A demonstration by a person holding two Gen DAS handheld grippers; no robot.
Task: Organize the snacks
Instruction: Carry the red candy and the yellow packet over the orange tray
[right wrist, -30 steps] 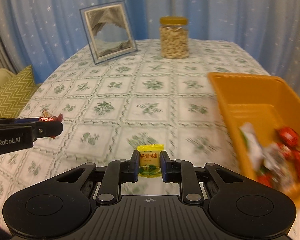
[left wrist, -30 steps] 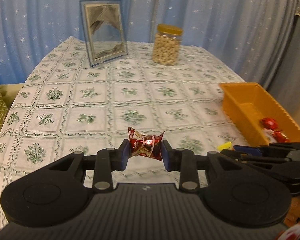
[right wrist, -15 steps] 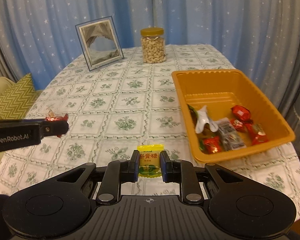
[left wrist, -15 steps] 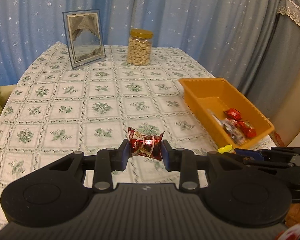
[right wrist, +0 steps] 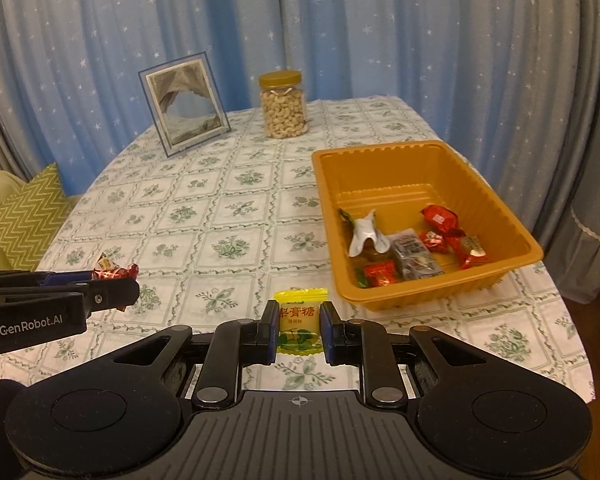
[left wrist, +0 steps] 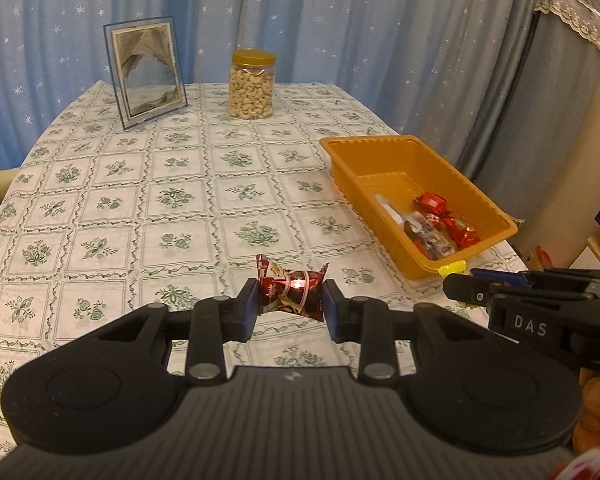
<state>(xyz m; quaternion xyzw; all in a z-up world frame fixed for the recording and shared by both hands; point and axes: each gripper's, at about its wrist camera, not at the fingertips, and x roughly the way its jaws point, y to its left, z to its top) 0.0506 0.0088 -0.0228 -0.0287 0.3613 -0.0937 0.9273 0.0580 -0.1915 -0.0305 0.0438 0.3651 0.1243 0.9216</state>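
Both my grippers have drawn back and risen from the desk [right wrist: 236, 216], so more of the cloth now spreads beneath them. The orange tray [right wrist: 496, 204], a second ago cut off at my right edge, now lies whole ahead, its wrapped sweets [right wrist: 440, 218] sharp rather than blurred.

Your two wrist cameras sit side by side above the table's [left wrist: 100, 208] near edge, angled down and forward, sharing the tray [right wrist: 380, 152], jar [left wrist: 252, 84] and frame [right wrist: 184, 108].
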